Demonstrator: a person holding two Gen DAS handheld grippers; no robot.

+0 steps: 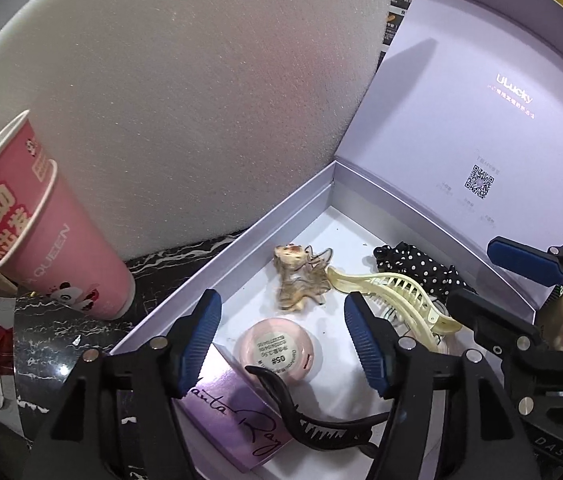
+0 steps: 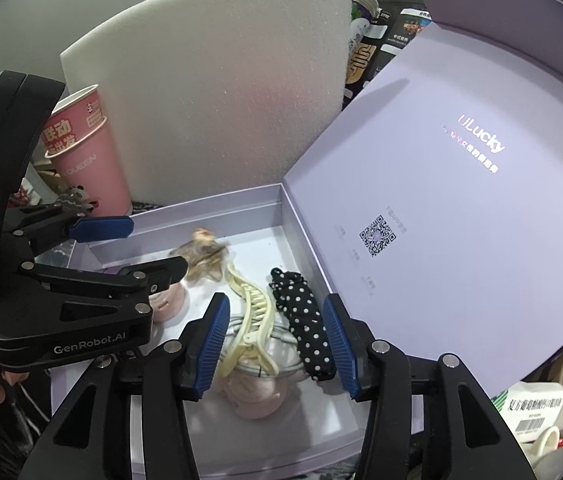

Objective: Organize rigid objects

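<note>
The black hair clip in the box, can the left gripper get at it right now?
Probably yes: the left gripper stands open right above the black hair clip, and nothing covers it.

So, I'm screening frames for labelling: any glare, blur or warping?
Left wrist view: fisheye bends the foam sheet, glare on the purple card, brown clip slightly soft. Right wrist view: box lid bowed, dark corner vignetting, otherwise sharp.
</note>
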